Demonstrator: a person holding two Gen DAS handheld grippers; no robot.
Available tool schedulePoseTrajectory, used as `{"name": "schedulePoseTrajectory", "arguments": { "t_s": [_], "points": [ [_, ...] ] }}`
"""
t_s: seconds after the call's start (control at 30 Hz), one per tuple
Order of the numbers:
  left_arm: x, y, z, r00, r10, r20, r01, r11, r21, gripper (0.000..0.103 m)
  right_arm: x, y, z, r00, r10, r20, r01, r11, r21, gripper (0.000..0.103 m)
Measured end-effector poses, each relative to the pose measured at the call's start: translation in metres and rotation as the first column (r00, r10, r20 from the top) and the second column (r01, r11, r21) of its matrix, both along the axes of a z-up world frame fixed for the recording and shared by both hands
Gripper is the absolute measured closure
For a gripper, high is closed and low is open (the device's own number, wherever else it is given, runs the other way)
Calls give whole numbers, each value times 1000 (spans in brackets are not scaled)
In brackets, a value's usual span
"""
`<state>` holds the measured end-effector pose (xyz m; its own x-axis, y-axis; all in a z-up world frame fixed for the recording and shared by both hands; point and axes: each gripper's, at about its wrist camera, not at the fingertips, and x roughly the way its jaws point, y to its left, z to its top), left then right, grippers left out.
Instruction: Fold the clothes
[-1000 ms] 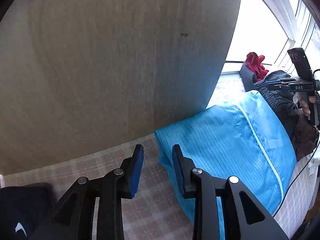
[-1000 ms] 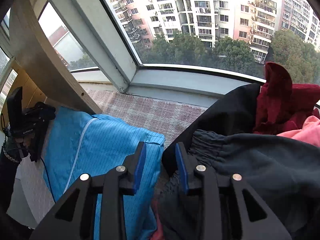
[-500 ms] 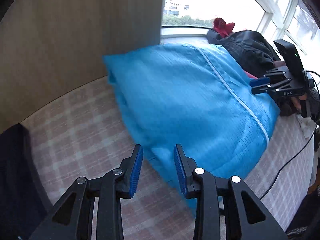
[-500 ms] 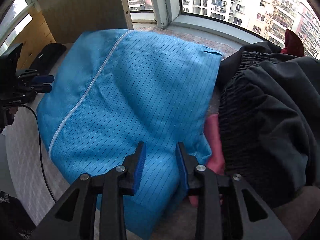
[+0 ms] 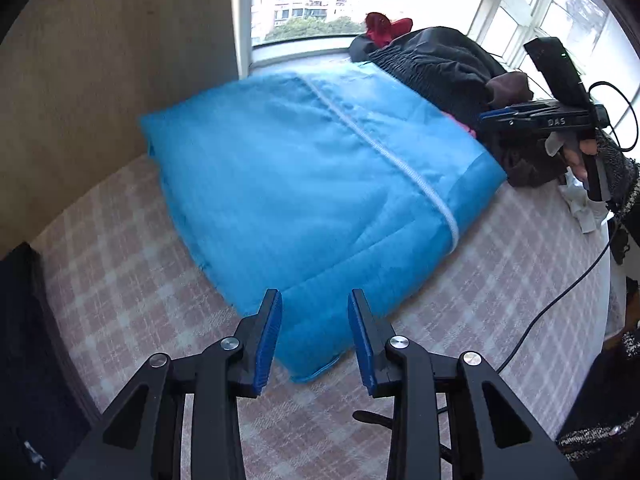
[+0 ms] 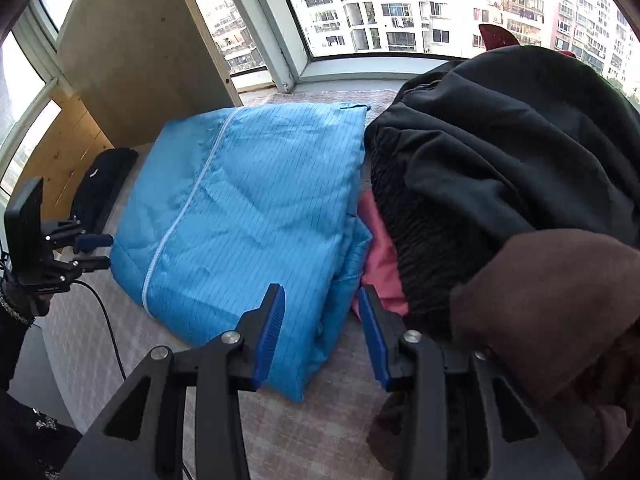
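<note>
Left wrist view: left tool (image 5: 315, 330) spread wide, holding nothing, poised over the near corner of the blue garment (image 5: 312, 184), folded flat on the checked surface (image 5: 132, 280); right tool (image 5: 494, 114) seen side-on at its far edge.

Right wrist view: right tool (image 6: 322, 330) wide and empty, between blue garment (image 6: 248, 208) and unfolded dark pile (image 6: 500, 168). Judged: one piece folded, pile left.

Left wrist view faces the blue garment (image 5: 312, 200) closely from its near-left corner; right wrist view from its near-right; both share it.
</note>
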<state>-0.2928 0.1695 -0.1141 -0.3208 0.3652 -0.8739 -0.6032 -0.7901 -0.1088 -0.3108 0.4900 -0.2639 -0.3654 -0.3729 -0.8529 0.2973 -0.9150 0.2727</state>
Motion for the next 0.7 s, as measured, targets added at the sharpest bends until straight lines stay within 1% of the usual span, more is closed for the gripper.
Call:
{"name": "schedulePoseTrajectory", "arguments": {
  "t_s": [0.03,0.1,0.17,0.23,0.33,0.4,0.43,0.5,0.53,0.57,0.6,0.63,0.67,0.7],
  "points": [
    [-2,15,10,1000,-27,-9,27,1000,3,68,1,3,-2,1000,8,19,-7,1000,-31,69],
    [-14,49,23,997,-75,13,75,997,31,65,1,7,-7,999,10,49,-5,996,-91,69],
    [-33,85,28,993,-102,64,98,993,68,60,-1,4,-13,998,15,65,-7,993,-118,69],
    [-58,119,28,985,-113,126,103,991,90,59,-2,-3,-20,997,39,72,-30,992,-122,69],
    [-97,172,16,976,-100,195,91,994,57,59,0,-16,-31,995,81,59,-73,989,-129,69],
    [-117,200,7,967,-86,239,83,996,25,58,5,-20,-30,995,104,16,-101,986,-134,81],
    [-124,210,1,959,-74,275,74,997,12,57,9,-22,-27,993,113,-14,-114,984,-137,91],
    [-137,231,-11,938,-49,342,61,998,-23,55,13,-22,-22,990,130,-50,-136,977,-163,92],
    [-140,240,-18,931,-44,363,68,996,-54,55,14,-22,-20,989,138,-56,-146,972,-184,93],
    [-140,248,-24,931,-48,363,86,992,-89,54,15,-23,-20,987,146,-62,-155,968,-199,92],
    [-140,255,-30,936,-59,347,108,986,-124,54,16,-23,-20,986,153,-68,-163,965,-205,92],
    [-140,258,-35,940,-68,335,123,981,-147,57,17,-24,-21,984,159,-73,-172,962,-212,92],
    [-140,256,-38,941,-75,329,132,979,-155,65,18,-24,-21,983,166,-78,-179,960,-217,92],
    [-141,255,-42,943,-83,322,141,977,-162,79,19,-23,-22,982,171,-78,-184,956,-228,90]
  ]
}}
